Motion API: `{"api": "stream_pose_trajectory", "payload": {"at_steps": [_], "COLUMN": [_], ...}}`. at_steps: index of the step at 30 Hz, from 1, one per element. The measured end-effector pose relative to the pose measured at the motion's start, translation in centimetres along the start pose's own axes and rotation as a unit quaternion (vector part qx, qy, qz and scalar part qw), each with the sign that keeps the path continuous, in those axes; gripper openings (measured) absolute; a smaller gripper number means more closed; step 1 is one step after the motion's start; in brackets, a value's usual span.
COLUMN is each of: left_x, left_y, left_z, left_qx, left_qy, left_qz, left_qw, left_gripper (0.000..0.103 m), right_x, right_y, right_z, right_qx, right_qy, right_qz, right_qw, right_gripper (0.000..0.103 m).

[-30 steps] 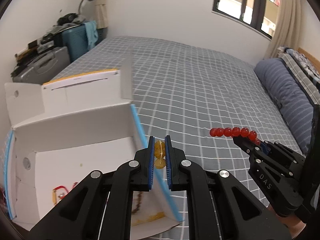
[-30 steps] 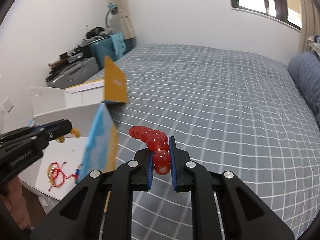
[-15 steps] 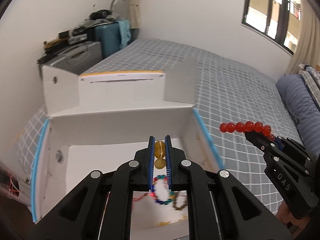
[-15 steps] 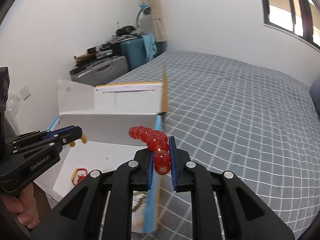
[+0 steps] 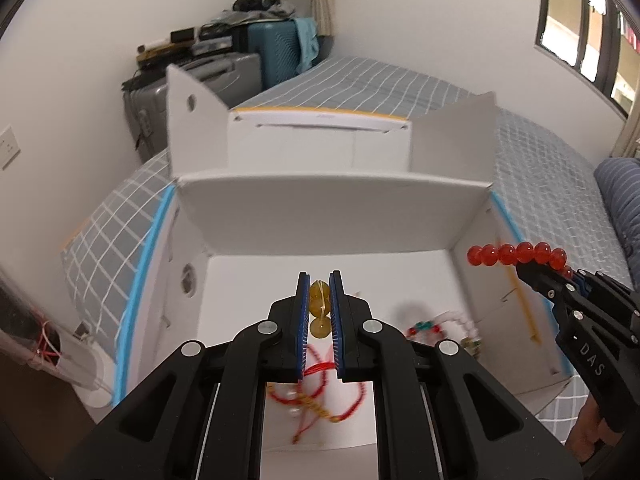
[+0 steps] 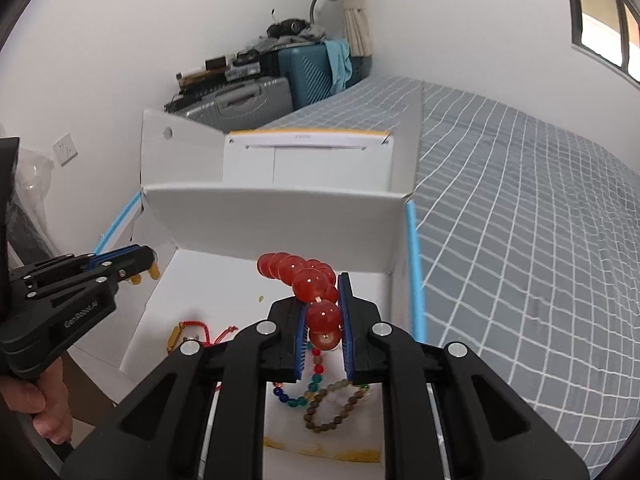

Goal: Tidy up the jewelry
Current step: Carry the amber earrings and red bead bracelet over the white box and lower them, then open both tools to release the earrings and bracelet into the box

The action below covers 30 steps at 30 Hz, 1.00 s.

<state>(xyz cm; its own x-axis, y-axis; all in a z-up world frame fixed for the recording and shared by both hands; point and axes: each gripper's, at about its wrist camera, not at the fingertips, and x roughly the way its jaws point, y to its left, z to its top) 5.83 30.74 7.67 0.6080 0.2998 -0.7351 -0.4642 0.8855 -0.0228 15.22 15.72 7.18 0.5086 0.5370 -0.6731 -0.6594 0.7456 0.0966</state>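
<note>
An open white cardboard box [image 5: 332, 208] [image 6: 276, 216] sits on the grey checked bed. My left gripper [image 5: 319, 304] [image 6: 144, 264] is shut on a yellow bead bracelet [image 5: 319, 308] and hangs over the box's inside. Above the box's right part, my right gripper [image 6: 322, 312] [image 5: 560, 276] is shut on a red bead bracelet [image 6: 308, 280] [image 5: 516, 254]. On the box floor lie a red cord bracelet [image 5: 320, 396] [image 6: 192, 332], a multicoloured bead string [image 6: 304, 384] [image 5: 424, 326] and a brown bead bracelet [image 6: 336, 408].
The bed [image 6: 520, 240] spreads to the right, with a striped pillow [image 5: 620, 200] at its far right. Suitcases [image 5: 224, 76] [image 6: 256, 96] piled with clutter stand against the wall behind the box. A person's hand [image 6: 44, 400] grips the left tool's handle.
Both grippers swung left with their bracelets, from over the bed to over the open box. The box's floor and the jewelry on it have come into view under them.
</note>
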Motion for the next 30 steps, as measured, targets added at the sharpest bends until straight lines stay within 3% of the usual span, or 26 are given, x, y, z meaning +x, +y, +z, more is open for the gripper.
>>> {"api": "stream_pose_trajectory", "payload": {"at_steps": [8, 15, 16, 18, 19, 20, 22, 25, 30], "left_x": [1.2, 1.5, 1.4, 1.1, 0.8, 0.5, -0.3, -2.0, -4.7], "left_y": [1.5, 1.7, 1.7, 1.7, 1.7, 1.8, 1.7, 1.5, 1.1], "left_z": [-1.4, -1.6, -1.6, -1.5, -1.5, -1.5, -1.4, -1.6, -2.8], "left_qx": [-0.003, -0.011, -0.014, -0.015, -0.018, -0.021, -0.020, -0.020, -0.013], "left_qy": [0.021, 0.028, 0.027, 0.023, 0.019, 0.014, 0.006, -0.012, -0.038], "left_qz": [0.007, 0.004, 0.004, 0.005, 0.006, 0.007, 0.008, 0.009, 0.005], "left_qw": [0.9997, 0.9995, 0.9995, 0.9996, 0.9996, 0.9997, 0.9997, 0.9997, 0.9992], "left_gripper": [0.009, 0.011, 0.013, 0.038, 0.044, 0.047, 0.048, 0.061, 0.081], "right_x": [3.1, 3.6, 3.4, 2.7, 2.3, 1.6, 0.7, -1.0, -3.3], "right_y": [1.7, 1.8, 1.8, 2.1, 2.1, 2.1, 1.9, 1.7, 1.5], "right_z": [-1.3, -1.5, -1.4, -1.4, -1.3, -1.2, -1.0, -1.0, -2.0], "right_qx": [0.001, 0.002, 0.000, -0.007, -0.007, -0.005, -0.003, -0.001, 0.001], "right_qy": [0.046, 0.052, 0.048, 0.031, 0.023, 0.012, 0.000, -0.016, -0.033], "right_qz": [-0.004, -0.004, -0.007, -0.017, -0.021, -0.020, -0.022, -0.021, -0.021], "right_qw": [0.999, 0.999, 0.999, 0.999, 0.999, 1.000, 1.000, 1.000, 0.999], "right_gripper": [0.013, 0.016, 0.019, 0.032, 0.043, 0.053, 0.060, 0.077, 0.092]}}
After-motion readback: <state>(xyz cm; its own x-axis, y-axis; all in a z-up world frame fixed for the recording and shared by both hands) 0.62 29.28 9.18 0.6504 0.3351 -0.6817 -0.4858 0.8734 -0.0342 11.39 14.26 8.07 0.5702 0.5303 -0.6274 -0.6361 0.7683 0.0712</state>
